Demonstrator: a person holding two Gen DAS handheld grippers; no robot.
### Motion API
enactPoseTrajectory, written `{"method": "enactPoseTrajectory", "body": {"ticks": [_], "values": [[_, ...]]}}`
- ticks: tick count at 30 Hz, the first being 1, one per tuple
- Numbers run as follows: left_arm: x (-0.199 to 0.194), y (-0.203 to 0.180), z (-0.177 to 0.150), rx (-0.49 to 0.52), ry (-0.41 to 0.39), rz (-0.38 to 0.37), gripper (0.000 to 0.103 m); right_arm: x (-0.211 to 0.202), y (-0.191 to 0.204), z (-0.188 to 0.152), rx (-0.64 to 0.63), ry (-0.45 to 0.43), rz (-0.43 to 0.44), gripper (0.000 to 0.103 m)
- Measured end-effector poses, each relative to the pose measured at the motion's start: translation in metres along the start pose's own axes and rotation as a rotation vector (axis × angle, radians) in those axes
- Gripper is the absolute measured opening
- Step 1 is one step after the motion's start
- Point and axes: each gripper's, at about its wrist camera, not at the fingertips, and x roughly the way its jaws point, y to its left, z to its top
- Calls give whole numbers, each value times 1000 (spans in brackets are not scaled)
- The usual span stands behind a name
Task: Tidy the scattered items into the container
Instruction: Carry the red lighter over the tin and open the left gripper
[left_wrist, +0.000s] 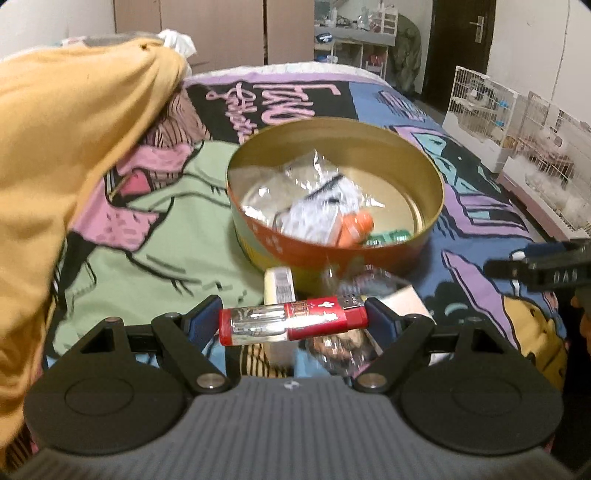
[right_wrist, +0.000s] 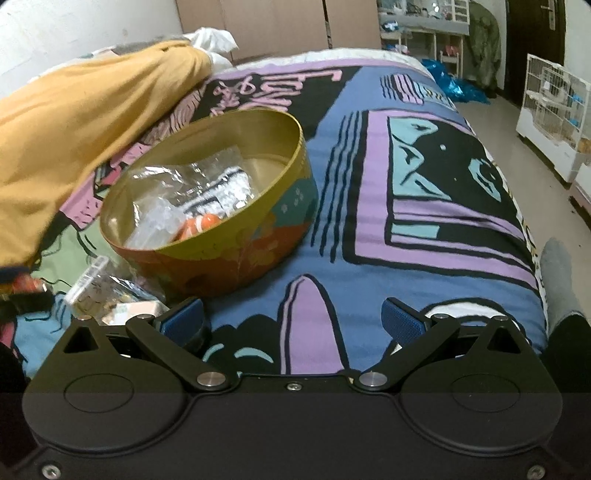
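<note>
The left claw (left_wrist: 293, 323) grips a red lighter (left_wrist: 293, 322) crosswise, one blue pad on each end, so the lighter lies level between the fingers and clear of the bed. At twelve o'clock from it, just beyond, sits the round tin (left_wrist: 402, 155), gold inside and orange and green outside, resting on the patterned bedspread (left_wrist: 155, 251). Inside the tin lie a crinkled clear plastic bag (left_wrist: 314, 192) with something black and white in it, an orange piece (left_wrist: 356, 225) at the near wall, and a small green thing (left_wrist: 391, 236) at four o'clock from the bag. Between the lighter and the tin, on the bedspread, lie a pale yellow box with a barcode (left_wrist: 279, 286), a white box (left_wrist: 404, 301) and some clear wrapping (left_wrist: 343, 347), blurred. A yellow cloth (left_wrist: 74, 140) is heaped at nine o'clock from the tin. The right claw (right_wrist: 291, 319) stands wide open with nothing between its blue pads (right_wrist: 402, 319), over bare bedspread at five o'clock from the tin in the right wrist view. In that view a clear packet (right_wrist: 110, 291) and a small box (right_wrist: 136, 308) lie at seven o'clock from the tin, touching each other, and white wire cages (right_wrist: 554, 99) stand on the floor beside the bed at two o'clock.
</note>
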Motion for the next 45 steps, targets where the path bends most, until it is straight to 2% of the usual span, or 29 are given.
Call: {"method": "enactPoseTrajectory", "body": {"ticks": [5,15,20,31,37,40,42,45], "values": [[6,-7,21,45,-17,6,83,4,3,0,-18,25,-35,103],[21,-26,64,110,-43,7,83,10,2,1,-18,61,-51,103],[31,-36,84,135,-49,14,83,22,5,3,-36,145,-84,103],[48,-52,121,157,-54,34,83,26,3,2,-37,168,-72,103],[66,-56,139,170,-51,84,83,27,5,1,-44,176,-67,103],[78,-53,146,151,-54,92,88,28,5,1,-43,177,-67,103],[85,-47,149,128,-42,88,101,27,4,1,-38,178,-66,103],[84,-35,146,104,-50,100,103,26,3,1,-34,174,-65,103]]}}
